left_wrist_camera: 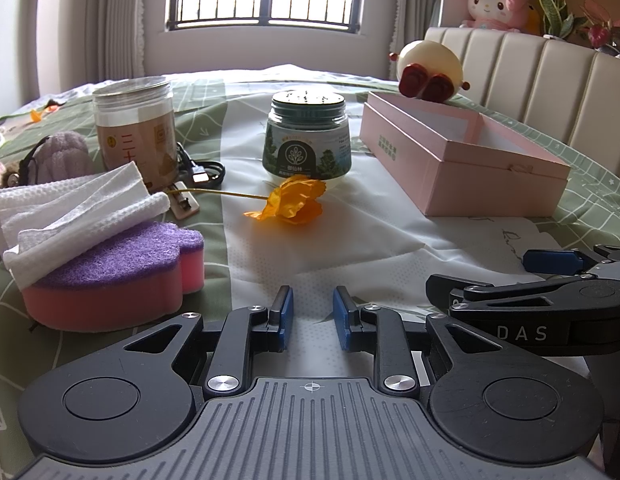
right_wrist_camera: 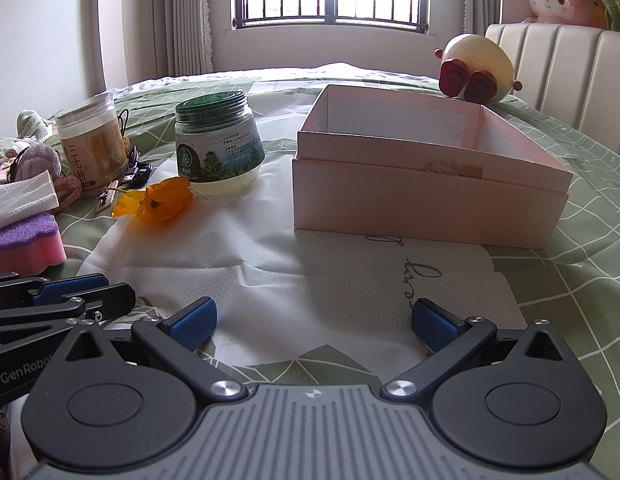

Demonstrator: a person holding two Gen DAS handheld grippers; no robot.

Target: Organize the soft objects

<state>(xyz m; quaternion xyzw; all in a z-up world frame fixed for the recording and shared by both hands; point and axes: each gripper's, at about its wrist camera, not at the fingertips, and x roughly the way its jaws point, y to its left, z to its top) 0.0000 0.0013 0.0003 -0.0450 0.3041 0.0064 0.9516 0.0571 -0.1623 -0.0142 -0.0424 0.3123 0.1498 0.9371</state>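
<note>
Orange flower (left_wrist_camera: 288, 203) lies sideways, stem left; left tool (left_wrist_camera: 312, 317) narrow, right tool (right_wrist_camera: 313, 319) wide, both empty.

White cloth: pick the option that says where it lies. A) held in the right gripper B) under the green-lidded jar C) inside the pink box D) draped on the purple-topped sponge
D: the white cloth lies folded on the purple-topped sponge, far left of the pink box, whose visible interior looks empty; the right gripper is open and holds nothing.
</note>
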